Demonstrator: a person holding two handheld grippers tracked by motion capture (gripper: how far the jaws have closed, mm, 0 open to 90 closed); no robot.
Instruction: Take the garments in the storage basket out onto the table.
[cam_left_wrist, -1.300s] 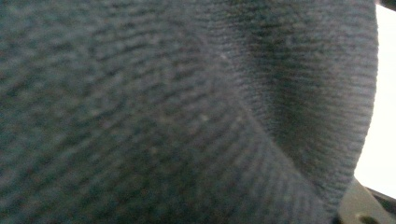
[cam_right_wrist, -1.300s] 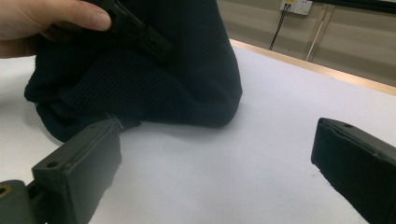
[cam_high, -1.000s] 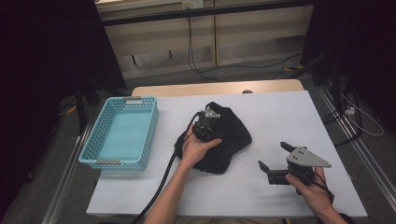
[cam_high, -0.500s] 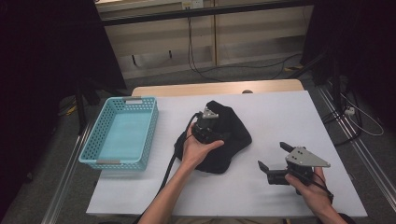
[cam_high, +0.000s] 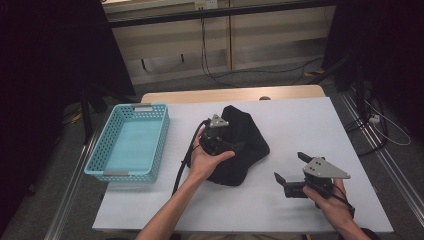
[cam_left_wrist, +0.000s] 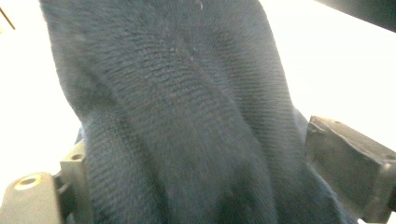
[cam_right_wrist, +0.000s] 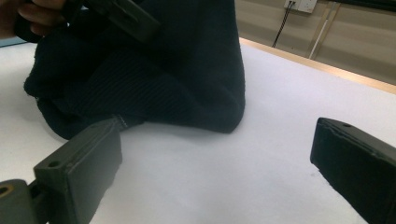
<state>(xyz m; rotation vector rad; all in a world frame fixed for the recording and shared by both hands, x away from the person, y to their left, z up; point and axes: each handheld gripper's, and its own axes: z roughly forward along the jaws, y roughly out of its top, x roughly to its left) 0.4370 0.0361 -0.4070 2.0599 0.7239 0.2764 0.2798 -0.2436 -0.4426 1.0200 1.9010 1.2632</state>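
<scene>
The high view looked forward and down from above the person's side, taking in the whole white counter (cam_high: 310, 125). The left gripper view sat pressed close against the dark knitted garment (cam_left_wrist: 187, 116), facing straight into it. The right gripper view rode low over the counter (cam_right_wrist: 243, 172), farther back, facing the same garment (cam_right_wrist: 154, 74), which all three views shared.
</scene>
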